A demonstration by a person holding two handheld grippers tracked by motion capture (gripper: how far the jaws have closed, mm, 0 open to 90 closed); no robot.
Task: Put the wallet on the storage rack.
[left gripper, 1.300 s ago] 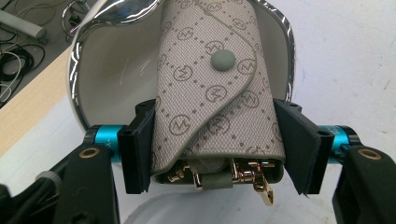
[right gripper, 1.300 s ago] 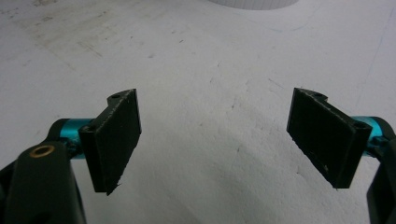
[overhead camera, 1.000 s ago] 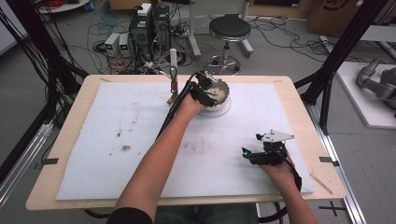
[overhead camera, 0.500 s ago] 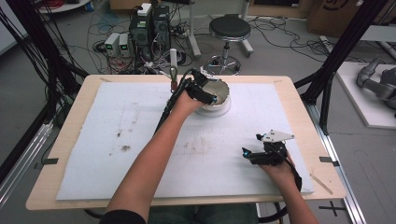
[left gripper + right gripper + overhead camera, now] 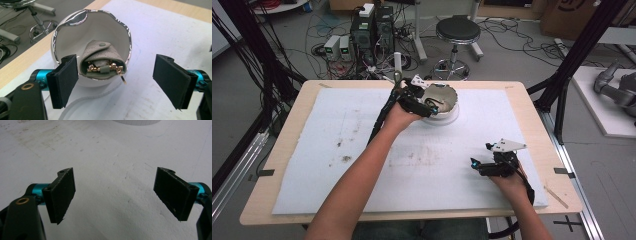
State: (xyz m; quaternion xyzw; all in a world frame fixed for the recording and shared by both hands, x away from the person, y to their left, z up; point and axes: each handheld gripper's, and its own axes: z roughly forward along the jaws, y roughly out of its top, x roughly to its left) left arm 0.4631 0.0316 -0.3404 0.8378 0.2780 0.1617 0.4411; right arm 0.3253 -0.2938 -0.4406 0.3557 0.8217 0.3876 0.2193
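from the high view, i see a wooden table [image 5: 532, 107] covered by a white mat [image 5: 362, 165] that stops short of the table's edges, with wide bare mat at the left and in the middle. my left gripper [image 5: 424, 100] is stretched to the far middle of the mat, right at a white bowl [image 5: 446, 102] with a shiny wavy rim; since a second ago this hand has drawn a little off the bowl, which now shows more of its inside. my right gripper [image 5: 479, 166] rests near the front right of the mat, well apart from the bowl, unmoved. behind the far edge stand a stool [image 5: 457, 31] and computer boxes [image 5: 373, 27] among floor cables. in the left gripper view, the jaws stand wide apart, holding nothing, one just beside the bowl's near wall. the bowl lies tipped toward me near the mat's far edge, and inside it sits a grey perforated pouch [image 5: 101, 58] with gold pieces [image 5: 100, 67] spilling at its mouth. in the right gripper view, the jaws are spread wide over bare, lightly smudged mat, with the bowl's rounded base at the top edge.
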